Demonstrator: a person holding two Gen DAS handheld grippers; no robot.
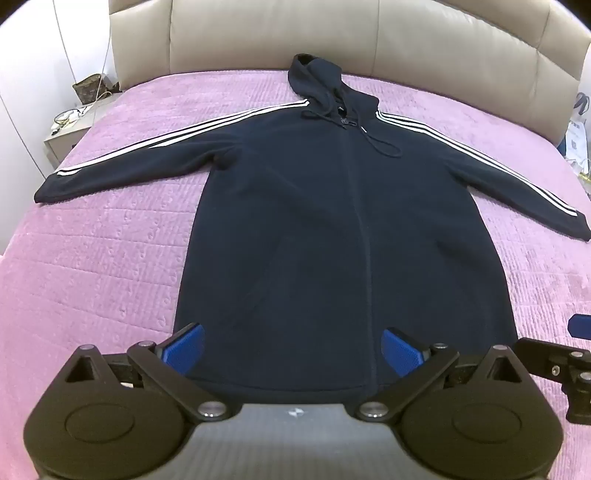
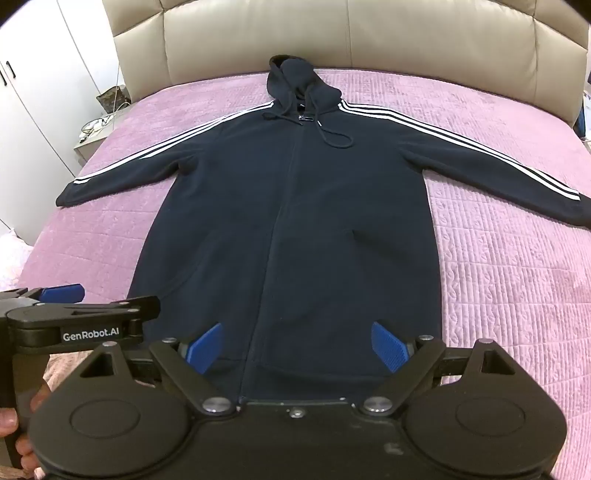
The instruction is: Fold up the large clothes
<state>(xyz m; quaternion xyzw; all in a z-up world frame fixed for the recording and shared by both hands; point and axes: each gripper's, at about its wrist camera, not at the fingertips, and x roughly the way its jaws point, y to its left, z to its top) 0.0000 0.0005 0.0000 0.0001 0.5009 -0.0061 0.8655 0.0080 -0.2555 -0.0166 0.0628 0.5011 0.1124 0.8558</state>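
Hoodie (image 1: 332,221) in front of us, dark navy, spread flat and face up on the bed (image 1: 110,258), zipped shut, both sleeves out wide with white stripes running down them, hood pointing at the headboard (image 1: 277,33). We see the bed wearing a pink quilted cover, stitched in ridged rows, and it fills nearly the whole view. Behind it the headboard is padded beige, in big panels. Off to the left we catch white wardrobe doors (image 2: 40,92) and a small nightstand (image 1: 62,136) with cables and a patterned pouch on top.

Down at the hem, we have the left hand-held gripper (image 1: 291,347) with its blue pads spread wide apart, nothing between them, poised over the bottom left part of the garment. Our right hand-held gripper (image 2: 295,347) is likewise wide open and holding nothing, over the hem right of the zip. The drawstring (image 2: 332,136) lies looped on the chest.
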